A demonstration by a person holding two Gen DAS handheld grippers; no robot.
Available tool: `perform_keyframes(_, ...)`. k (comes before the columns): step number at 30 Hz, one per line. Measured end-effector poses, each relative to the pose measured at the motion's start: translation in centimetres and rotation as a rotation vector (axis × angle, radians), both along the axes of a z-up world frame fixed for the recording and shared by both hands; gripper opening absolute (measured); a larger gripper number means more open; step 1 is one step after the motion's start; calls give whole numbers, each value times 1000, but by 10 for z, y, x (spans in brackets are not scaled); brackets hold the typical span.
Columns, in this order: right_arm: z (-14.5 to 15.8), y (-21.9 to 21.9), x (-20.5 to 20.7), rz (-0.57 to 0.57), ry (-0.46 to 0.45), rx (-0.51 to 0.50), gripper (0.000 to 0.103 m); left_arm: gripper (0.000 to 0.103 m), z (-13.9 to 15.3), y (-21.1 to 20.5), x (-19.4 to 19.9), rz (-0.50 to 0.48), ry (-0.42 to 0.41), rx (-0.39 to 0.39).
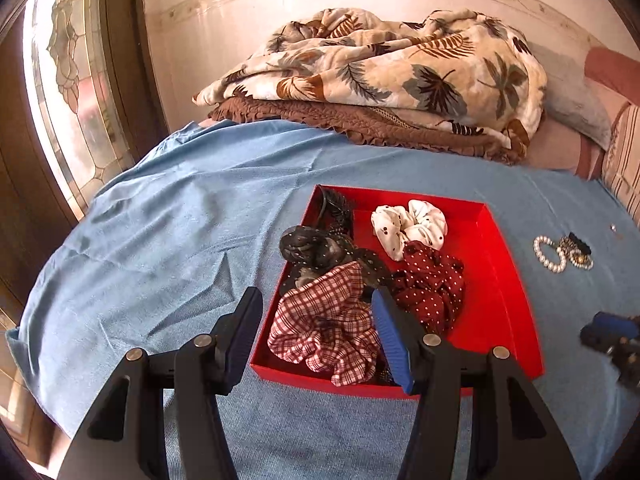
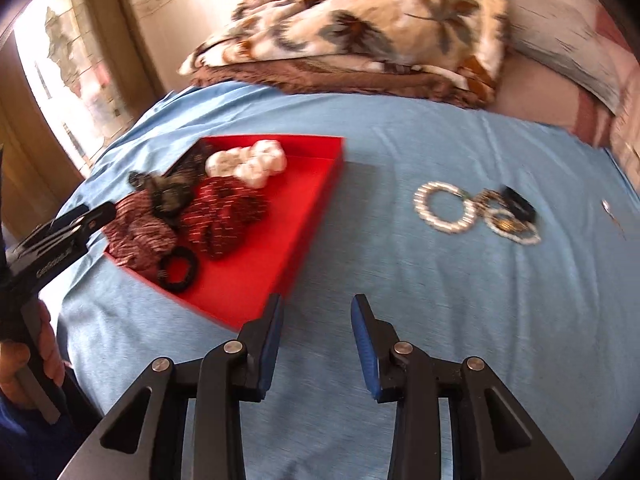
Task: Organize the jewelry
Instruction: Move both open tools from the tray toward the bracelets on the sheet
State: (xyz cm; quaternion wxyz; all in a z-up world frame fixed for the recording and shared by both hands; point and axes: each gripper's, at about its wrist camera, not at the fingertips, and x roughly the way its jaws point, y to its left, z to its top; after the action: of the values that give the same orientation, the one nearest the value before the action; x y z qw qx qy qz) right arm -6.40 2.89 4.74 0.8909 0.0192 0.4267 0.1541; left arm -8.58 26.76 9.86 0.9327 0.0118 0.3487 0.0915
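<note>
Looking at the bracelets (image 2: 476, 212), I see them lying in a small heap on the blue sheet (image 2: 400, 280), well apart from the red tray (image 2: 316, 188) to its right. My right gripper (image 2: 316, 344) is open and empty, and near the tray corner. My left gripper (image 1: 320, 332) is open too, above the checked scrunchie (image 1: 324, 328). I think the pearl bracelet (image 2: 444, 208) is light, hard and slippery, so I would pinch across its ring on one side. The pieces may be tangled.

A bed draped in light blue cloth (image 1: 180, 208) is bearing a shallow red cardboard tray (image 1: 508, 280), a white pearl bracelet cluster (image 1: 560, 254) and a heaped leaf-print quilt (image 1: 400, 68).
</note>
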Motion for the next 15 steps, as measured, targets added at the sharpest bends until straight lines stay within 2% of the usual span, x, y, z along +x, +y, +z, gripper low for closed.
perform_keyframes(12, -4, -75, -10, -125, -6, 36, 38, 56, -11, -40, -16, -49, 25, 109)
perform_keyframes(15, -5, -96, -12, -152, -11, 41, 38, 56, -2, -48, -26, -71, 14, 99)
